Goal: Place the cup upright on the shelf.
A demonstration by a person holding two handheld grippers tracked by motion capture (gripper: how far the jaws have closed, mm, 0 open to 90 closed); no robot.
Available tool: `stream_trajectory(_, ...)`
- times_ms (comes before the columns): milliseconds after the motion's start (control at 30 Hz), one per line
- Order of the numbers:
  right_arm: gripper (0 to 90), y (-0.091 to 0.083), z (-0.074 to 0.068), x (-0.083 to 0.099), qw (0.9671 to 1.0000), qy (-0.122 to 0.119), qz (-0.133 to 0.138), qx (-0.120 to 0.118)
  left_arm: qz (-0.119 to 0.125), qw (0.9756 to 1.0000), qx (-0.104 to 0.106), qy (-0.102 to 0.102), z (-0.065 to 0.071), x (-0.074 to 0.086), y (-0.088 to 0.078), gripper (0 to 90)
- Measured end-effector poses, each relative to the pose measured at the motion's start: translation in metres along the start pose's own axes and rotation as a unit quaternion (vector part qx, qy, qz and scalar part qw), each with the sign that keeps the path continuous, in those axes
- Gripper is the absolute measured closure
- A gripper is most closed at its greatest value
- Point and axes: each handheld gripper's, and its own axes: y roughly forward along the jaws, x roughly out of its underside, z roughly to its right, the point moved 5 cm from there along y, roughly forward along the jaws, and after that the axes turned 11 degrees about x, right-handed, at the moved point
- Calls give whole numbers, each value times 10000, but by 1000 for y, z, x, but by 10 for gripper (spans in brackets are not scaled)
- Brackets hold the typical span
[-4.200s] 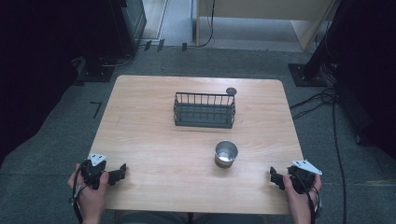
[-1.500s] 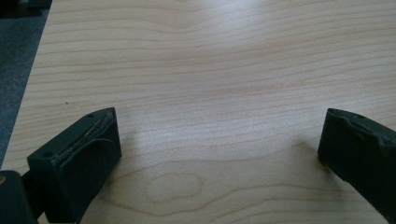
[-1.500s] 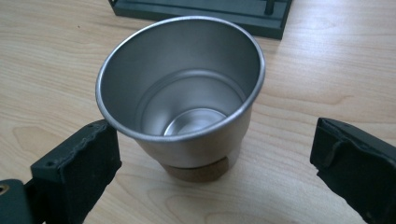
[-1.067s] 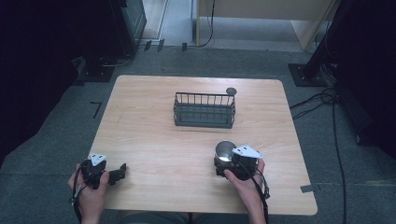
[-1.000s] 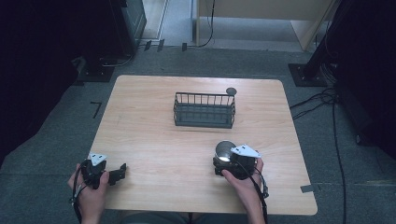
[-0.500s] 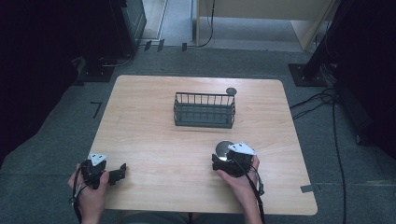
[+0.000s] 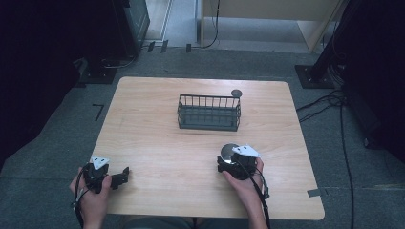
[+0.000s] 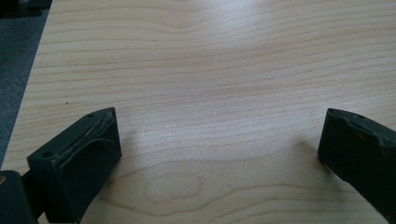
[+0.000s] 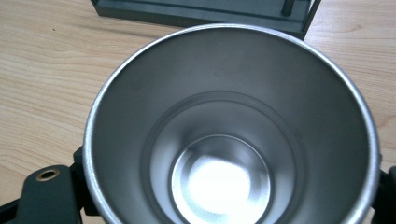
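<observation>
High view: a light wooden counter (image 7: 157, 138) carries a dark wire basket (image 7: 208, 112) at its centre rear, with a small dark round object (image 7: 236, 93) just behind the basket's right rear corner; what that object is cannot be told. A steel cup (image 7: 228, 152) stands upright on the counter in front of the basket, toward the right, apart from it. The right claw (image 7: 227, 164), held in the person's right hand (image 7: 243, 179), sits at the cup from the near side. Right gripper view: the cup (image 9: 233, 135) opens toward the camera, empty, its polished floor reflecting light; the black jaws appear at the cup's left and right flanks, hard against its wall, so the right claw is closed on the cup. The basket's lower frame (image 9: 201, 14) runs along the top edge of this view, beyond the cup. High view, lower left: the left claw (image 7: 122, 175), held in the left hand (image 7: 93, 191), rests near the counter's front left corner, well apart from the cup and basket. Left gripper view: the left claw (image 8: 219, 154) has its two black jaws spread wide, with bare wood grain (image 8: 210, 70) between them and nothing held.
</observation>
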Motion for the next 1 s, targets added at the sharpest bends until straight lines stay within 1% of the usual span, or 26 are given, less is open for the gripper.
stream_trajectory(300,164,-3,3,-6,10000,17,-9,29,0,10000,1,1,0,0,0,0)
stream_trajectory(500,165,-4,4,-12,10000,49,-29,-7,-8,10000,4,9,0,0,0,0)
stream_trajectory(733,166,-4,4,-26,10000,83,-51,-6,-4,10000,8,6,0,-1,1,0)
stream_trajectory(1000,166,-3,1,-41,10000,59,-32,-8,-6,10000,8,5,0,-1,1,0)
